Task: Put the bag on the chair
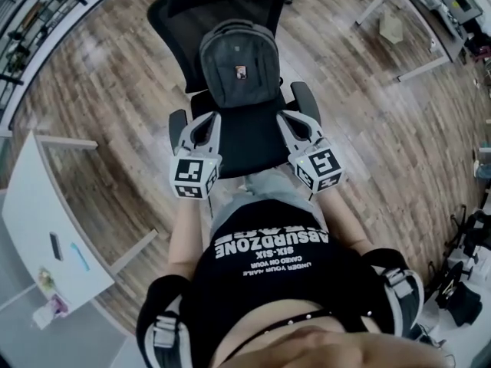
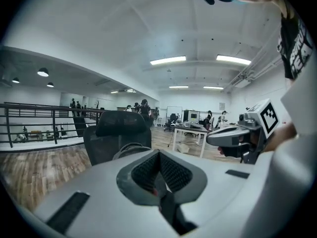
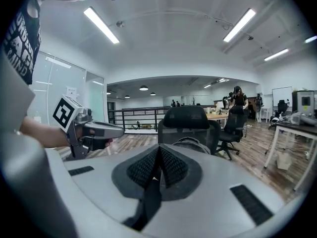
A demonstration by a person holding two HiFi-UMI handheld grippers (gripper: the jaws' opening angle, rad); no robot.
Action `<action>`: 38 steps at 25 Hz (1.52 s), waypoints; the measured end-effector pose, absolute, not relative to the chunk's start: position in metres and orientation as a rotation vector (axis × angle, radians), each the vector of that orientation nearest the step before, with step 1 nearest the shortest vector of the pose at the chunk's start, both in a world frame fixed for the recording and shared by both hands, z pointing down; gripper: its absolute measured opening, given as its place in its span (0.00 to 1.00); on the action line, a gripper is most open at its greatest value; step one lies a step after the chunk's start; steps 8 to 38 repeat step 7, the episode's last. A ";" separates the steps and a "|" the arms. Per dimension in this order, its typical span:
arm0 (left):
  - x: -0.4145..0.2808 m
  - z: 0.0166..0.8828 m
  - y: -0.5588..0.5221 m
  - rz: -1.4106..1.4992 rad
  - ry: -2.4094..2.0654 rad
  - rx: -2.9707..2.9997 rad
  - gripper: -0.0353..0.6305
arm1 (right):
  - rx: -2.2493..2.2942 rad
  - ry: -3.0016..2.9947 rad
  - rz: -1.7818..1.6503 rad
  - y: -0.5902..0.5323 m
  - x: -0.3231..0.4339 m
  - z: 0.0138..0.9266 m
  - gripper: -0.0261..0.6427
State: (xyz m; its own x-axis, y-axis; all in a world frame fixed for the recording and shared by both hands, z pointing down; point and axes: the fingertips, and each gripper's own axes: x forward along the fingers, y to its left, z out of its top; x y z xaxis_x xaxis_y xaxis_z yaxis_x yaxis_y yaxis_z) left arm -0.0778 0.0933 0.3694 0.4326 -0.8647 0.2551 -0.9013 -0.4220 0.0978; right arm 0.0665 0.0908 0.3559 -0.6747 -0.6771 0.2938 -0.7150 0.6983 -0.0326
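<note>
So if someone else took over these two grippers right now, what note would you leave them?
Left gripper: shut, nothing between its jaws, held in front of the chair on its left side.
Right gripper: shut, empty, held in front of the chair on its right side.
Bag: the grey backpack stands upright on the seat, leaning on the backrest.
Done: the bag is on the chair; neither gripper touches it.
Left: seemingly nothing, perhaps just check that it sits steady.

bag (image 3: 190,143) mostly hidden, distant people (image 2: 143,105) tiny
</note>
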 end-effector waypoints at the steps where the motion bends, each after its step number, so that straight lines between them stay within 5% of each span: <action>1: -0.076 0.371 0.103 0.244 -1.539 2.461 0.08 | 1.108 -2.645 0.212 0.101 0.068 0.355 0.06; 7: -0.063 0.408 0.174 0.292 -1.463 2.386 0.08 | 1.091 -2.613 0.254 0.162 0.077 0.365 0.06; 38: -0.063 0.408 0.174 0.292 -1.463 2.386 0.08 | 1.091 -2.613 0.254 0.162 0.077 0.365 0.06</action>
